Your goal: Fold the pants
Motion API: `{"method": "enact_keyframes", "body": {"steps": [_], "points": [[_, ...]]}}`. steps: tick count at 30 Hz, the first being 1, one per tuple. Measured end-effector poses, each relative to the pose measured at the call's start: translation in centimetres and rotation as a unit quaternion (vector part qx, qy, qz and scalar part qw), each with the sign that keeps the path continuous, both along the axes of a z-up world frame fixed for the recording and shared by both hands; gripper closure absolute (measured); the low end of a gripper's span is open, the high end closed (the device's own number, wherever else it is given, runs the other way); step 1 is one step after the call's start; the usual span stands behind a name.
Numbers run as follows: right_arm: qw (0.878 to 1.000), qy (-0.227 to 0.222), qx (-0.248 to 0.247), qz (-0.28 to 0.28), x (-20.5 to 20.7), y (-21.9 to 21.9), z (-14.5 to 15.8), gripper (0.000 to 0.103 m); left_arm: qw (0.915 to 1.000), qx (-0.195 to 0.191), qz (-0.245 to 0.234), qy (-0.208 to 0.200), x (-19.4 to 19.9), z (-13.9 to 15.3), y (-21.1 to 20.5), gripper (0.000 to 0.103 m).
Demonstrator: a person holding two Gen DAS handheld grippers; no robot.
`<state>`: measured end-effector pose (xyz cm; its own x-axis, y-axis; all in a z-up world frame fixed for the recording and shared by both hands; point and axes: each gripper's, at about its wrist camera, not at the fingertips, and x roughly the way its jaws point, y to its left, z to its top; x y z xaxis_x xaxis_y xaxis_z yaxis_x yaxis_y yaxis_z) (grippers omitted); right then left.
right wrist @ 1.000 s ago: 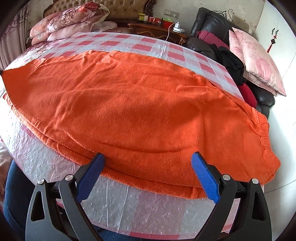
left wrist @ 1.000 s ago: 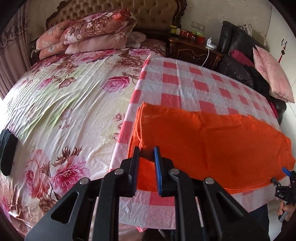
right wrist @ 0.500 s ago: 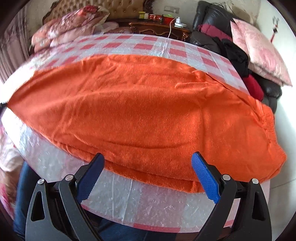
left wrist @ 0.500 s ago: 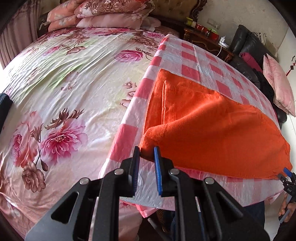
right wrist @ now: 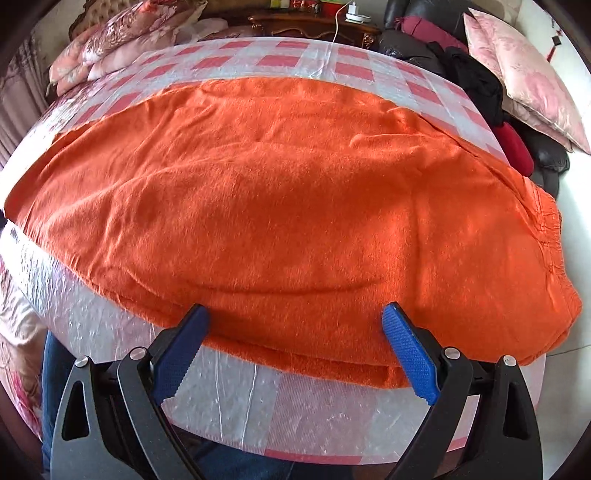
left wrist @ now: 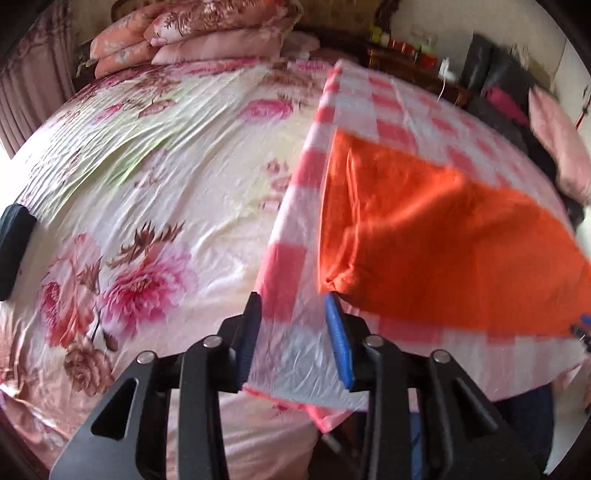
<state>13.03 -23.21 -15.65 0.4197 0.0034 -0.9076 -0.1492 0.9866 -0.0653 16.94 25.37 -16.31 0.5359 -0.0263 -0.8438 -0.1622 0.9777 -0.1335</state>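
Left hand-held gripper (left wrist: pixel 293 326), jaws opening and empty beside the orange pants (left wrist: pixel 436 243), is best withdrawn clear while right hand-held gripper (right wrist: pixel 295 349) is kept apart.

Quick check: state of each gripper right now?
Left gripper: jaws opening, nothing between them, orange pants released.
Right gripper: jaws wide open, holding nothing.

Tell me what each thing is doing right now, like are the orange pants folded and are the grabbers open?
orange pants: folded over lengthwise in layers, lying flat on the checked cloth.
left gripper: jaws opening, nothing between them; the pants' corner lies just past the right fingertip.
right gripper: wide open, holding nothing, at the pants' near edge.
checked plastic cloth: spread out under the pants.
pillows: stacked at the head of the bed.
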Motion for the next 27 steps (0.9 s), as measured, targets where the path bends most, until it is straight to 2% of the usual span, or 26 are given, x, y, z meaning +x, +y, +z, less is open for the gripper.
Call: {"method": "enact_keyframes", "body": {"steps": [4,7,9,13,14,16,17,19,24,27], "points": [[1.000,0.003,0.006,-0.005,-0.2,0.0,-0.1,0.011,0.9976,-0.043,-0.014,-0.052,3.8,2.5,0.2,0.066],[1.000,0.004,0.004,-0.002,-0.1,-0.1,-0.1,0.011,0.9971,-0.040,-0.016,-0.063,7.1,3.5,-0.4,0.068],[1.000,0.003,0.004,-0.002,-0.1,-0.2,-0.2,0.011,0.9979,-0.019,-0.043,-0.045,9.5,2.9,-1.9,0.069],[1.000,0.005,0.008,-0.003,0.0,-0.3,-0.2,0.011,0.9957,0.053,-0.076,0.009,12.8,-0.4,-4.9,0.076],[1.000,0.006,0.007,-0.001,0.0,-0.2,-0.2,0.011,0.9948,0.061,-0.080,0.014,13.1,-0.9,-5.1,0.082],[1.000,0.006,0.007,0.000,0.0,-0.2,-0.2,0.011,0.9926,0.082,-0.089,0.015,13.5,-1.4,-5.9,0.085],[1.000,0.006,0.008,0.000,0.0,-0.3,-0.2,0.011,0.9916,0.085,-0.096,0.018,13.5,-1.5,-6.0,0.094],[1.000,0.008,0.009,0.000,0.1,-0.3,-0.3,0.011,0.9891,0.107,-0.101,0.012,13.6,-0.9,-6.3,0.096],[1.000,0.017,0.000,0.010,0.1,-0.1,-0.2,0.011,0.9914,0.105,-0.073,-0.028,15.2,2.3,-4.7,0.096],[1.000,0.020,-0.002,0.010,0.1,0.0,-0.2,0.011,0.9906,0.109,-0.083,-0.007,17.2,0.9,-4.7,0.096]]}}
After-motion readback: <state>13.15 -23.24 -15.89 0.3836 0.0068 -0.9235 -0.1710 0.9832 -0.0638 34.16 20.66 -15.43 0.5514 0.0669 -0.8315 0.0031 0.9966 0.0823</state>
